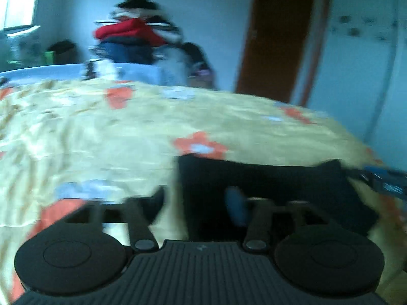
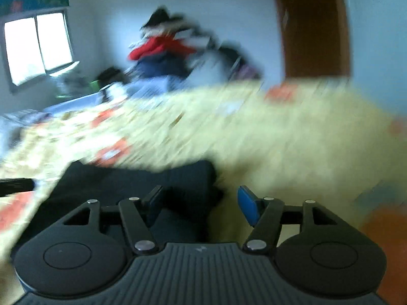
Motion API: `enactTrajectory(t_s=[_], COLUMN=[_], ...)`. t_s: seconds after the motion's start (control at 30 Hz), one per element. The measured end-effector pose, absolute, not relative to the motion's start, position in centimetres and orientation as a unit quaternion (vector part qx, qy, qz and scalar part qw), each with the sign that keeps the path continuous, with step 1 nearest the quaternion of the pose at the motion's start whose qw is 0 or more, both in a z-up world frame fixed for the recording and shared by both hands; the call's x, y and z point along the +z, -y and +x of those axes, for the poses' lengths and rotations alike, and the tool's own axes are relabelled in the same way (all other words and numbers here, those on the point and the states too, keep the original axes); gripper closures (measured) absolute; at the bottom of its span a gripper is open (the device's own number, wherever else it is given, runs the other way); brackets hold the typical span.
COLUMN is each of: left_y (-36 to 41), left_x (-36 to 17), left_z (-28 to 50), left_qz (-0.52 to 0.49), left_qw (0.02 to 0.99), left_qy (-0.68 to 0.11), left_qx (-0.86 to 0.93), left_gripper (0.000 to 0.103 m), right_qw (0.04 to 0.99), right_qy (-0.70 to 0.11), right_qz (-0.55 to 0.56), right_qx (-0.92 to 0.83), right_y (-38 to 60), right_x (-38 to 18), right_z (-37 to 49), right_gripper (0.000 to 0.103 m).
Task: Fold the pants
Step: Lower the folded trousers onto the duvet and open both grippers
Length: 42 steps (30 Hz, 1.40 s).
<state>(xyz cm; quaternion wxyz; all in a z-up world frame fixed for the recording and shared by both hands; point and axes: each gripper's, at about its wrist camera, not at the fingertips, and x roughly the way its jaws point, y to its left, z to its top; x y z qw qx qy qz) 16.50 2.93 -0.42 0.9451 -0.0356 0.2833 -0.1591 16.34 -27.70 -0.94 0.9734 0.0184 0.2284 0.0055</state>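
Dark pants [image 1: 267, 185] lying as a compact, already folded rectangle on the yellow flowered bedspread [image 1: 101, 132], at about 5 o'clock in the left wrist view and 8 o'clock in the right wrist view. Left gripper [image 1: 198, 200] standing well open, nothing between its fingers, right fingertip over the fabric and the left over bare bedspread. Right gripper [image 2: 201, 203] likewise open and empty, left fingertip above the pants' right edge, right one over the bedspread. Both views smeared with motion, so exact contact hard to tell. Probably the release-and-retreat stage: worth lifting both tools straight clear without snagging the top layer, then checking edges for squareness. If another fold remains, better to pinch both near corners together, keep them level, and lay them flat at 12 o'clock
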Motion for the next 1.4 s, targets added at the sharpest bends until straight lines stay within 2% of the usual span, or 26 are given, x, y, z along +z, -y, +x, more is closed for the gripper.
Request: enactTrajectory(t_s=[0.03, 0.07, 0.17, 0.27, 0.37, 0.57, 0.63, 0.77, 0.83, 0.97, 1.03, 1.17, 1.23, 1.4], left_y=[-2.2, -1.2, 2.0, 3.7, 3.4, 2.1, 3.0, 3.6, 2.9, 1.4, 1.1, 0.7, 0.4, 0.1], left_x=[-0.2, -0.2, -1.6, -4.3, -4.8, -3.5, -4.5, -4.8, -4.2, -4.0, -4.3, -5.0, -5.2, -5.8], left_z=[16.2, 15.6, 15.4, 16.7, 16.0, 13.0, 13.4, 13.0, 12.5, 10.3, 8.9, 7.2, 6.7, 4.9], left_qz=[-0.037, -0.036, -0.006, 0.017, 0.023, -0.011, 0.010, 0.047, 0.022, -0.020, -0.028, -0.022, -0.024, -0.012], left_qw=[0.943, 0.941, 0.934, 0.921, 0.927, 0.939, 0.933, 0.943, 0.943, 0.943, 0.943, 0.942, 0.940, 0.939], left_qy=[-0.281, -0.277, -0.292, -0.343, -0.338, -0.309, -0.329, -0.305, -0.315, -0.317, -0.319, -0.323, -0.330, -0.335], left_qx=[-0.176, -0.192, -0.205, -0.182, -0.160, -0.152, -0.147, -0.120, -0.106, -0.100, -0.096, -0.083, -0.081, -0.078], left_gripper=[0.008, 0.005, 0.005, 0.004, 0.007, 0.000, 0.000, 0.000, 0.001, 0.001, 0.000, 0.001, 0.001, 0.002], right_qw=[0.977, 0.977, 0.958, 0.939, 0.941, 0.944, 0.936, 0.941, 0.945, 0.945, 0.944, 0.931, 0.927, 0.928], right_qy=[-0.212, -0.208, -0.254, -0.312, -0.311, -0.300, -0.323, -0.317, -0.310, -0.305, -0.306, -0.342, -0.358, -0.366], right_qz=[-0.002, -0.012, -0.004, 0.017, 0.034, 0.007, -0.004, -0.014, -0.009, 0.004, -0.001, 0.001, 0.006, 0.013], right_qx=[0.017, 0.043, 0.135, 0.141, 0.130, 0.139, 0.137, 0.113, 0.108, 0.119, 0.122, 0.127, 0.109, 0.064], right_y=[27.0, 26.3, 24.9, 25.2, 26.5, 24.8, 24.2, 23.2, 22.9, 21.9, 21.3, 20.0, 19.8, 19.6], right_x=[-0.2, 0.2, -0.4, -3.1, -3.5, -1.8, -3.3, -3.3, -2.6, -2.5, -2.7, -3.4, -3.8, -4.7], right_z=[16.1, 16.1, 17.5, 19.9, 20.3, 15.3, 15.6, 15.1, 14.1, 11.0, 9.6, 8.5, 8.2, 6.8], right_gripper=[0.039, 0.039, 0.041, 0.041, 0.041, 0.041, 0.039, 0.038, 0.035, 0.021, 0.020, 0.013, 0.007, 0.004])
